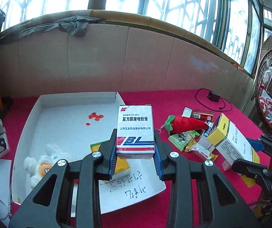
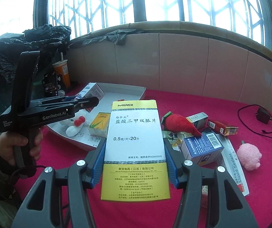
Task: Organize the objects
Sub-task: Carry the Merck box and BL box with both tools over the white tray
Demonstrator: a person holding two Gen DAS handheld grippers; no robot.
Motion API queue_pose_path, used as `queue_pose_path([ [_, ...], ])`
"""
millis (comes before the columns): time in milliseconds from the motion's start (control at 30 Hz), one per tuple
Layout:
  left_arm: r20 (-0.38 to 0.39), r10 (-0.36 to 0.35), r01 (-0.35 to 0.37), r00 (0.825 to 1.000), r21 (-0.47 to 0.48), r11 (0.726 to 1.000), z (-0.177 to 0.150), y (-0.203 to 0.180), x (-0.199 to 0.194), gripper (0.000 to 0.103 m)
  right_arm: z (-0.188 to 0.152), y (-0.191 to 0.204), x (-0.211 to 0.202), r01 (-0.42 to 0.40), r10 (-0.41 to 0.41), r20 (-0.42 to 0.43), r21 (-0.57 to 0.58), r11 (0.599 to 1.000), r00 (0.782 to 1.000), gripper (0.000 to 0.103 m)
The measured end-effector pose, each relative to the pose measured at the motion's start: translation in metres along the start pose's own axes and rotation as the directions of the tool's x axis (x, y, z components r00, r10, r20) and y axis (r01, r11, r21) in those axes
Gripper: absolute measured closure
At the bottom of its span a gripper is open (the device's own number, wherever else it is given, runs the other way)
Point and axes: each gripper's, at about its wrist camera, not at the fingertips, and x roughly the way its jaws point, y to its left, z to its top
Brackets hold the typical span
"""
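Note:
My left gripper [image 1: 135,138] is shut on a white medicine box with a blue and red BL logo [image 1: 135,131]. It holds the box upright above the near right part of a white cardboard tray [image 1: 69,98]. My right gripper [image 2: 135,152] is shut on a taller white and yellow Merck box [image 2: 136,142], lifted over the red cloth. In the tray lie a white plush toy [image 1: 40,165] and a yellow box [image 1: 123,166]. In the right wrist view a hand [image 2: 19,144] holds the left gripper over the tray [image 2: 128,91].
Loose items lie on the red cloth right of the tray: a red plush carrot [image 2: 179,123], a blue box [image 2: 202,146], a red packet [image 2: 223,128], snack packets, a sealant carton [image 2: 234,169] and a pink plush ball [image 2: 249,155]. A charger with its cable [image 2: 262,116] lies far right. A drink cup [image 2: 62,72] and a phone [image 2: 50,85] stand behind the tray.

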Motion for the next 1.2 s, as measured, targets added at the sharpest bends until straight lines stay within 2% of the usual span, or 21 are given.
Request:
queue_pose_path([
  [200, 0.076, 0.056, -0.060, 0.996, 0.042, 0.997, 0.018, 0.013, 0.010, 0.071, 0.013, 0.007, 0.010, 0.016, -0.016, 0.003, -0.002, 1.000, 1.000, 0.047],
  [433, 0.122, 0.009, -0.005, 0.992, -0.036, 0.999, 0.027, 0.038, 0.019, 0.071, 0.035, 0.009, 0.018, 0.047, -0.048, 0.031, 0.031, 0.998, 0.998, 0.047],
  [733, 0.115, 0.032, -0.015, 0.993, -0.142, 0.990, 0.026, 0.081, 0.017, 0.071, 0.055, 0.022, 0.054, 0.033, -0.033, 0.014, 0.049, 0.998, 0.999, 0.047],
  [900, 0.101, 0.051, -0.024, 0.994, -0.252, 0.968, 0.023, 0.118, 0.018, 0.071, 0.069, 0.035, 0.081, 0.000, 0.000, -0.009, 0.038, 0.999, 1.000, 0.047],
  [1200, 0.066, 0.063, -0.043, 0.996, -0.267, 0.963, 0.015, 0.121, 0.032, 0.071, 0.077, 0.051, 0.127, -0.008, 0.009, -0.075, 0.024, 1.000, 0.997, 0.047],
])
